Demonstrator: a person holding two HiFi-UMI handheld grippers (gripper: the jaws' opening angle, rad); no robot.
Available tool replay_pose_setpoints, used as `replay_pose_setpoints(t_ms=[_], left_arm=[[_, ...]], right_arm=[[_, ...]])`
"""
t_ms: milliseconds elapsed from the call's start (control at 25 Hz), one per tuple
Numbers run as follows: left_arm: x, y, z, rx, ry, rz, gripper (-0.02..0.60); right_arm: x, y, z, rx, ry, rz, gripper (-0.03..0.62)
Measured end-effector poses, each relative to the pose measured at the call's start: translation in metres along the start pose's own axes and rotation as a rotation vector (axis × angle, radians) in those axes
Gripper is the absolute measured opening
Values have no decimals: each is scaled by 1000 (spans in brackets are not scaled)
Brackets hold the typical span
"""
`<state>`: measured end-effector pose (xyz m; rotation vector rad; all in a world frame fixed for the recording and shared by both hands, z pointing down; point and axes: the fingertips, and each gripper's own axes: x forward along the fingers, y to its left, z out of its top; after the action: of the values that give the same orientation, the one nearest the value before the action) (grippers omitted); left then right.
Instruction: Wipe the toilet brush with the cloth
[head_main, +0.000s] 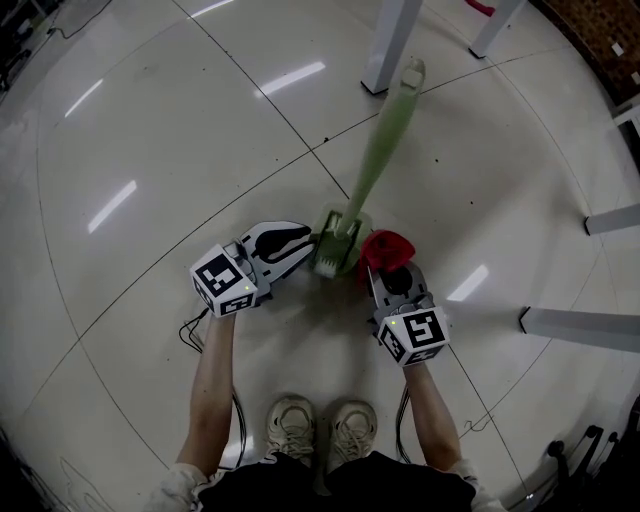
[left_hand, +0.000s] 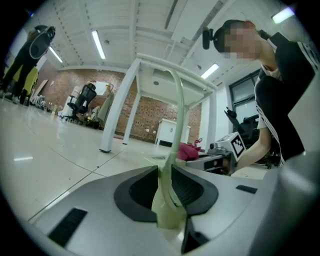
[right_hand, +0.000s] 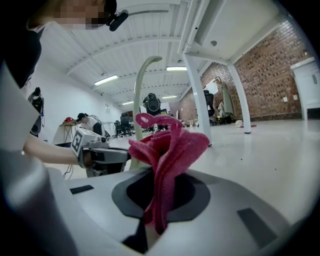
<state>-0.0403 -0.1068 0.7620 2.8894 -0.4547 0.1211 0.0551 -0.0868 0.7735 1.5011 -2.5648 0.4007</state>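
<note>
- Our left gripper (head_main: 308, 243) was clenched on the pale green plastic toilet brush (head_main: 378, 150), with its dark ribbed pads pressed against the low part of the stem, where it widened toward the head
- From that grip the brush's slim handle rose upright between the jaws and curved over in a loop at its top end
- Our right gripper (head_main: 383, 268) was clamped on the crumpled red terry cloth (head_main: 387, 247), which bunched up out of the jaws in loose folds
- We had the cloth just beside the lower end of the brush, on its right; we could not tell whether the two were touching
- Both grippers pointed toward each other across the brush, close together and above the glossy pale tiled floor (head_main: 180, 120)
- We stood with our light-coloured trainers (head_main: 290, 425) side by side beneath the grippers
- White metal table legs (head_main: 390, 45) stood on the floor beyond the brush, and more of them stood off to the right
</note>
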Motion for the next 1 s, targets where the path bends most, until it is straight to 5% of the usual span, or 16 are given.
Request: replay_pose_setpoints(t_ms=[320, 480, 600, 720, 1000], left_arm=[[-4, -30, -4, -13, -26, 3, 87], [-16, -19, 16, -65, -146, 53, 87], [-13, -2, 20, -46, -133, 67, 91], [-2, 5, 18, -46, -89, 31, 242], [7, 3, 12, -48, -60, -30, 262]], right_arm=[[17, -20, 11, -29, -7, -11, 31], [11, -17, 8, -3, -9, -21, 31], [0, -13, -2, 33, 7, -20, 32], [-5, -7, -9, 43, 19, -4, 31], [7, -3, -4, -6, 24, 65, 31]])
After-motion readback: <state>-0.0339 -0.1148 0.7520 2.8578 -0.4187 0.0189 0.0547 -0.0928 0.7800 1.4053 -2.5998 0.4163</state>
